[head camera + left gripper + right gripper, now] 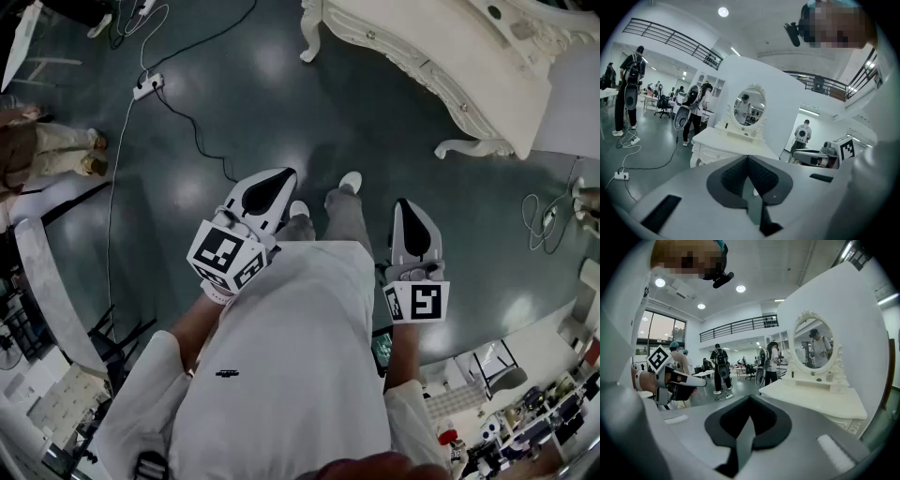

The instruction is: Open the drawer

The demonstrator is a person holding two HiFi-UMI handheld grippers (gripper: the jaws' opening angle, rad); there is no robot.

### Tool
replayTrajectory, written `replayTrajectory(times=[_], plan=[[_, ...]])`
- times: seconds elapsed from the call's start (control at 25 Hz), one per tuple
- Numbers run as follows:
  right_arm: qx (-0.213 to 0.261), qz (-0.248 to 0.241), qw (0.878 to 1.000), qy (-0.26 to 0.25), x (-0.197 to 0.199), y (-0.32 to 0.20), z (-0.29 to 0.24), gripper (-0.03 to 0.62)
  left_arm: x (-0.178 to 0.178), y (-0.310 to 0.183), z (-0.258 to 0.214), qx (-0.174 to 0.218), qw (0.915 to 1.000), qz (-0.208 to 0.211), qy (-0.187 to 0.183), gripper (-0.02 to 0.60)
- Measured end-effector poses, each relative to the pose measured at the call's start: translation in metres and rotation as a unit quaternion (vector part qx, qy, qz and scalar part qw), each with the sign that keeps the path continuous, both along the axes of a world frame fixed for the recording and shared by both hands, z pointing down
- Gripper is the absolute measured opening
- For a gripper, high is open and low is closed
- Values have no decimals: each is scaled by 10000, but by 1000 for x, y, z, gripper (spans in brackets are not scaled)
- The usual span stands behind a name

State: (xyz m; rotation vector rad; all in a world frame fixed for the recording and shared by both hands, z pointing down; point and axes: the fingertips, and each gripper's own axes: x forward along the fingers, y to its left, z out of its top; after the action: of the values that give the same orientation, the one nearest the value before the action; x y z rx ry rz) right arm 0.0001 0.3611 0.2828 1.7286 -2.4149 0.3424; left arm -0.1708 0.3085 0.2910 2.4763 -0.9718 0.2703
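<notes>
Person's white sleeves hold both grippers over the dark floor (234, 84); left gripper (279, 180) has its jaws pressed together, empty; right gripper (406, 208) likewise closed on nothing; white dressing table (441, 56), with its drawer (715, 154), stands ahead, well apart.

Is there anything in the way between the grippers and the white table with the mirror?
No, nothing visible. Only bare floor lies between the left gripper, the right gripper and the dressing table. The power strip sits off to the left.
</notes>
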Motion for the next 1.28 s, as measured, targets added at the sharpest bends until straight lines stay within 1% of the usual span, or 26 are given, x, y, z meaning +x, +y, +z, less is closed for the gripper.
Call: replayTrajectory(times=[0.2,0.32,0.44,0.64,0.92,1.12,1.28], plan=[[147,16,9998,94,-2,24,-25,11,2,22,-14,19,9999,-74,74,9],[89,-2,9999,-105,4,27,-31,11,10,32,-19,19,9999,-113,100,9],[68,28,9987,-508,24,28,-32,11,27,36,-19,61,9999,-138,64,9],[126,51,9986,-519,65,33,-35,11,54,40,-26,148,9995,-282,15,9],[315,-202,9981,-498,96,19,-38,11,92,36,-31,255,9986,-470,-56,9],[345,-497,9969,-510,107,9,-36,11,107,29,-31,357,9966,-733,-89,9],[320,-743,9955,-498,116,7,-33,11,120,29,-28,404,9954,-860,-135,9]])
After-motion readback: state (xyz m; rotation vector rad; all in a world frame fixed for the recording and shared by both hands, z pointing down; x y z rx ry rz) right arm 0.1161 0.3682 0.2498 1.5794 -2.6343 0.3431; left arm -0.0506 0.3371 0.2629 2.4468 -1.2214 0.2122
